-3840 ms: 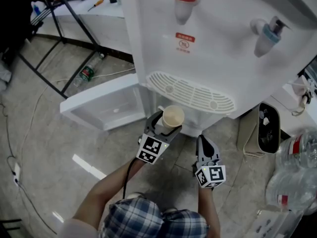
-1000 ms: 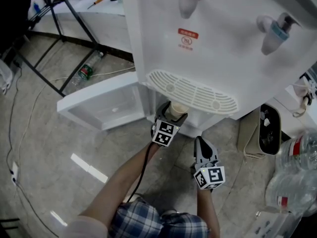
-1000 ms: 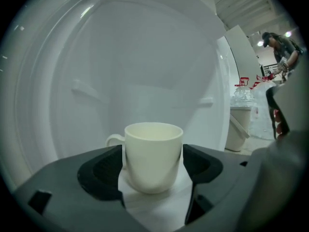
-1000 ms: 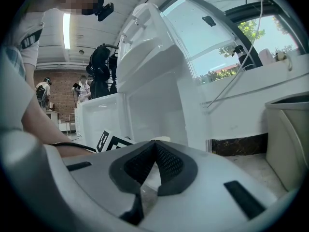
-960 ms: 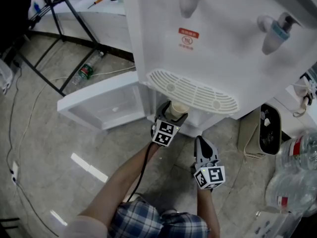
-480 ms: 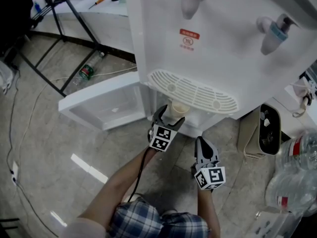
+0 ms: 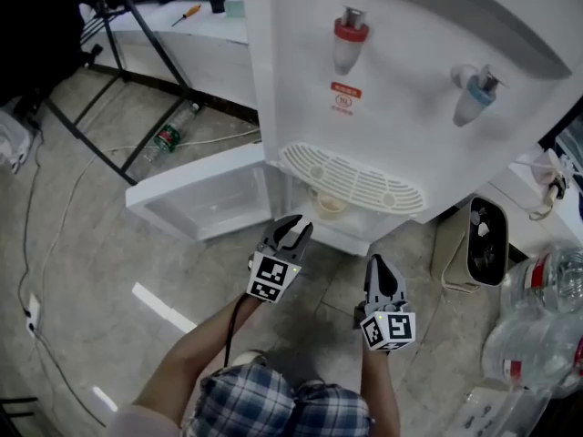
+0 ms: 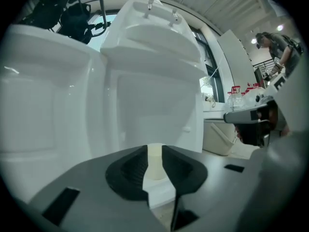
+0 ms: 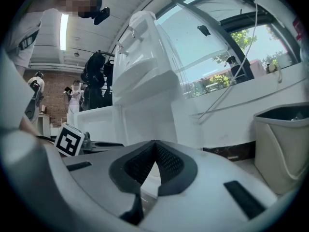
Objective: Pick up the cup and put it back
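A pale paper cup (image 7: 329, 206) stands inside the small cabinet of the white water dispenser (image 7: 410, 71), under the drip tray (image 7: 351, 178). My left gripper (image 7: 293, 227) sits just outside the cabinet, a short way back from the cup and not touching it. Its jaws are closing, with nothing between the pads. In the left gripper view the cup (image 8: 155, 166) shows beyond the narrow gap of the left gripper (image 8: 154, 148). My right gripper (image 7: 376, 265) hangs lower right, shut and empty; the right gripper view has that gripper's (image 9: 154, 143) tips meeting.
The cabinet door (image 7: 205, 194) hangs open to the left. A red tap (image 7: 349, 39) and a blue tap (image 7: 474, 94) jut out above. A waste bin (image 7: 481, 235) stands right of the dispenser, with large water bottles (image 7: 547, 317) beyond. A bottle (image 7: 168, 135) and cables lie on the floor.
The left gripper carried the cup in under the drip tray, let go of it there, then drew back out with its jaws narrowing. The right gripper stayed put.
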Available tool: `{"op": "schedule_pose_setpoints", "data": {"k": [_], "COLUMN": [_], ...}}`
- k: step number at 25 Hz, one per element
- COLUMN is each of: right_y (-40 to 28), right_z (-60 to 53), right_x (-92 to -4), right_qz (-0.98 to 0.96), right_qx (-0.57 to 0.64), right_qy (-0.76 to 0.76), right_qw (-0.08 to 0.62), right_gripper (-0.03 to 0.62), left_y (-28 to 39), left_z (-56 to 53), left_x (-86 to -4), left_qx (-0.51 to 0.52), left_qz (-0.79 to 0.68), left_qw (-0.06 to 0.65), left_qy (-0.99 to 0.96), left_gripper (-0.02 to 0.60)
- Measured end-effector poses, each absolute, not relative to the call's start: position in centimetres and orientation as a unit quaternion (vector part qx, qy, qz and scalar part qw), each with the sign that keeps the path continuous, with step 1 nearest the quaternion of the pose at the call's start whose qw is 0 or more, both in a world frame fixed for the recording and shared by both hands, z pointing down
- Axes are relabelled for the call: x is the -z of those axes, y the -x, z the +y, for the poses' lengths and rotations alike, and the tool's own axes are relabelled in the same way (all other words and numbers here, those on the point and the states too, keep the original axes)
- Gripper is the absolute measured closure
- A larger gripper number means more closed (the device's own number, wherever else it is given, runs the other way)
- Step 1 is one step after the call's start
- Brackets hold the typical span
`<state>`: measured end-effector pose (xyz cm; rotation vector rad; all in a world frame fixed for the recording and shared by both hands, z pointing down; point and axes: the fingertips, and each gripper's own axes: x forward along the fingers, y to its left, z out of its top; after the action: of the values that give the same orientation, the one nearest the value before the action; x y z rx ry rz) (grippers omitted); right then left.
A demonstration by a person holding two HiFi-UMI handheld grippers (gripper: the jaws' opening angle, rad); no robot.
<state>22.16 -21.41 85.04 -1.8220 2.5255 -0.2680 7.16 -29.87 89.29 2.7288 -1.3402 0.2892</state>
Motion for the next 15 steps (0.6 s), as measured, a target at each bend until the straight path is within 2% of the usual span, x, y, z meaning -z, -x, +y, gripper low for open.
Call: {"op": "schedule_pose_setpoints", "data": {"k": [2,5,9,15], "right_y": [-22.6,-23.0,-22.7,-21.8], "right_z": [-20.6,-19.2,-17.4,-15.5], "right_x": [-83.5,-80.8,-75.3,-61.0], "right_qz": [0.793,0.778,0.766,0.763], "right_qx": [0.092,0.107,0.128,0.127], "right_qy": [0.602,0.619,0.63,0.633], "right_qw": [0.002,-0.004,-0.018,-0.018], "right_gripper": [0.577,0.577,0.577,0.577], "left_y": [-5.7,-4.0,-1.4,2.3], "left_z": [-28.8,-27.0,-25.2,-24.2], "left_x": [-86.3,-81.3,-73.8,-59.0], "left_qx": [-0.094,-0.094,-0.105,-0.087], "left_qz": [-0.447,-0.447,-0.452,-0.485], "left_qw": [0.045,0.043,0.045,0.074], "left_qy": [-0.889,-0.889,-0.885,-0.867], "left_gripper": [0.506,0.54,0.554,0.555]}}
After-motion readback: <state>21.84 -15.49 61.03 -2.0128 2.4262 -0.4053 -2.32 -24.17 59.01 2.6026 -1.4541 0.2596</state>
